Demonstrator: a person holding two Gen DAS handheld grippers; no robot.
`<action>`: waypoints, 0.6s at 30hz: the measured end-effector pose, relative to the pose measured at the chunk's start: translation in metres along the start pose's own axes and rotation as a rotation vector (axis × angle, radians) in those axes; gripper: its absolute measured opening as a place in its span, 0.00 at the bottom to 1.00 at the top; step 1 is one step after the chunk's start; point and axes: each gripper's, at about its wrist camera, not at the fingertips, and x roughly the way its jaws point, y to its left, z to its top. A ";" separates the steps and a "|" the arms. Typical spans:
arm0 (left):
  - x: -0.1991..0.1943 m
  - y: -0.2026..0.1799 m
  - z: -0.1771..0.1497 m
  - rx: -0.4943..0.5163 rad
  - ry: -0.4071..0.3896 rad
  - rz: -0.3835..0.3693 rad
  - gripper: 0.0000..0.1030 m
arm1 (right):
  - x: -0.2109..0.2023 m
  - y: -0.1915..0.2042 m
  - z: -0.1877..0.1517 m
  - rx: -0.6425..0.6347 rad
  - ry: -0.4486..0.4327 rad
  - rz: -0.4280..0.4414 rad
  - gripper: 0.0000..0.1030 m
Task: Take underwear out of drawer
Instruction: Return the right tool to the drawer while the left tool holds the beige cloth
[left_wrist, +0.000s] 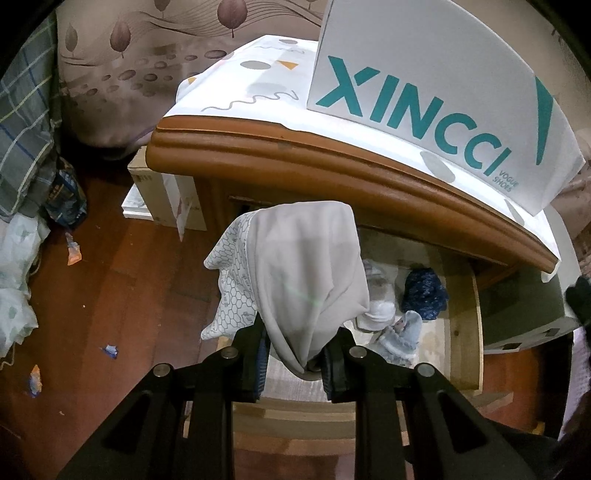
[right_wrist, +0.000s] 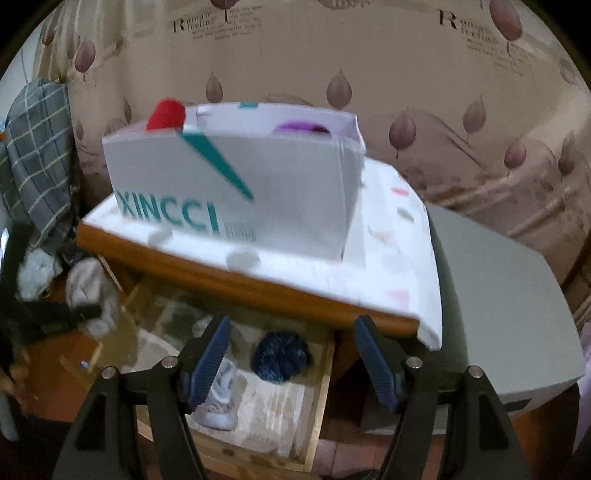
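My left gripper (left_wrist: 299, 334) is shut on a pale grey pair of underwear (left_wrist: 306, 266) with a white hexagon-print part. It hangs bunched above the open wooden drawer (left_wrist: 476, 314). In the right wrist view that same underwear (right_wrist: 92, 291) shows blurred at the left, beside the drawer (right_wrist: 321, 398). My right gripper (right_wrist: 291, 325) is open over the drawer, with nothing between its blue pads (right_wrist: 207, 362). Below it lie a dark blue bundle (right_wrist: 280, 356) and a light blue and white garment (right_wrist: 221, 398). Both also show in the left wrist view, the bundle (left_wrist: 423, 291) and the garment (left_wrist: 400, 336).
The nightstand top (left_wrist: 332, 147) overhangs the drawer, covered with a white patterned cloth and bearing a XINCCI shoe box (right_wrist: 229, 192). A grey box lid (right_wrist: 498, 302) lies to the right. Cardboard boxes (left_wrist: 162, 199), scraps and bags sit on the wooden floor at the left.
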 end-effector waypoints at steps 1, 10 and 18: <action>0.000 -0.001 0.000 0.003 -0.002 0.003 0.20 | 0.005 -0.002 -0.011 -0.002 -0.003 -0.013 0.69; 0.002 -0.009 -0.002 0.032 -0.016 0.025 0.20 | 0.037 -0.012 -0.053 -0.012 -0.014 -0.072 0.69; 0.008 -0.017 -0.007 0.064 -0.017 0.050 0.20 | 0.043 -0.005 -0.054 -0.038 -0.012 -0.047 0.70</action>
